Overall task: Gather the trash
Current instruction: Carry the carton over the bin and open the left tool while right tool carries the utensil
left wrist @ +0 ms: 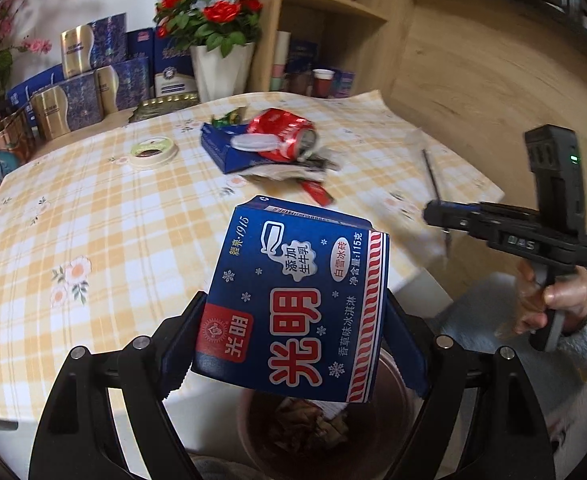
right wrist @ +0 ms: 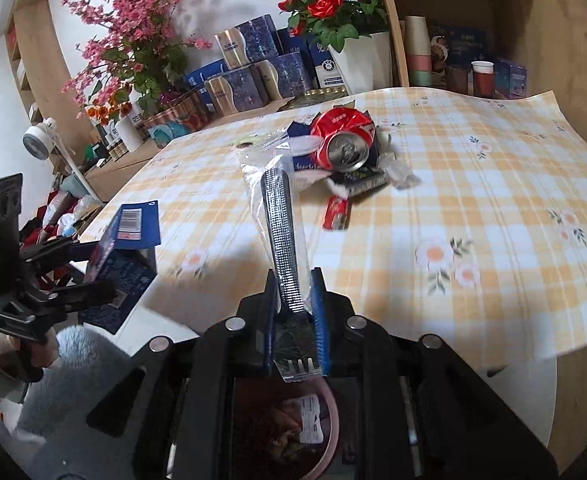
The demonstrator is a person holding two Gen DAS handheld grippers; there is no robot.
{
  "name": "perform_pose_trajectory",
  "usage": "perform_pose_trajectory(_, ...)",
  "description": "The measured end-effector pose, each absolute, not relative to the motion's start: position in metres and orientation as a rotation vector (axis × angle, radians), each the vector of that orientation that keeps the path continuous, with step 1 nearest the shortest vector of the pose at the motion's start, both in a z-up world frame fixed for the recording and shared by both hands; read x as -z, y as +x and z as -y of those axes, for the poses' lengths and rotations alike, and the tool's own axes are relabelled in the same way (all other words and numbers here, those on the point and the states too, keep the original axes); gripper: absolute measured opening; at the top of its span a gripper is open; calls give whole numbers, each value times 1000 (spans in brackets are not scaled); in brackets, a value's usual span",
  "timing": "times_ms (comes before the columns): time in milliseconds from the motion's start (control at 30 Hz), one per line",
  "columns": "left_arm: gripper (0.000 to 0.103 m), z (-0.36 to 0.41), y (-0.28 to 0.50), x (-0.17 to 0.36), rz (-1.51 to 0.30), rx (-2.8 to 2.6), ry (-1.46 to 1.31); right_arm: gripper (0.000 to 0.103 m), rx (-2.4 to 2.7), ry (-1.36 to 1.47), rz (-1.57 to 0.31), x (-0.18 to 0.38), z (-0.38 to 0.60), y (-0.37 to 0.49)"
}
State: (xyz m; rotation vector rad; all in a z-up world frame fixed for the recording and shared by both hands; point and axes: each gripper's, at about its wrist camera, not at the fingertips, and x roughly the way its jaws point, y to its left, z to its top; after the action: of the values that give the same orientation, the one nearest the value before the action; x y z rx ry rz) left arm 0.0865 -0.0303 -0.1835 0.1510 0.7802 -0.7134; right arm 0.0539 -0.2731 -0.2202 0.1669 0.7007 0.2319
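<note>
While both hands hang just off the near edge of the table (left wrist: pixel 73 208), the relation that counts is straight down: the bin (left wrist: pixel 253 420), brown-walled and already holding scraps, sits at the bottom centre of each wrist view, directly under the jaws. The left gripper (left wrist: pixel 293 344) is spread wide and clamped on the blue ice-cream carton (left wrist: pixel 297 300), pads pressed to its two side faces, the carton's long axis running up the frame and its lower end right over the bin's mouth. The right gripper (right wrist: pixel 295 312) is nearly closed on a wrapped black plastic fork (right wrist: pixel 285 240), long axis pointing up-frame toward the table, tines at the bottom over the bin rim (right wrist: pixel 333 420). Both loads look equally close to the drop; I'd judge the carton sits more squarely over the opening. Up in mid-frame the crushed red can (right wrist: pixel 343 144) and its pile of wrappers wait on the checked cloth. Only the left view shows the person's hand (left wrist: pixel 561 304) on the right gripper's handle; only the right view shows the fork's tines.
</note>
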Motion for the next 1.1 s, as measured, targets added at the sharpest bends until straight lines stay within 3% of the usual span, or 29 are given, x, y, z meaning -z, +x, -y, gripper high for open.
perform_pose_trajectory(433, 81, 44, 5, 238, -864, 808, 256, 19, -192, 160, -694, 251, 270, 3)
perform_pose_trajectory(1100, 81, 74, 35, 289, -1066, 805, 344, 19, -172, 220, -702, 258, 281, 3)
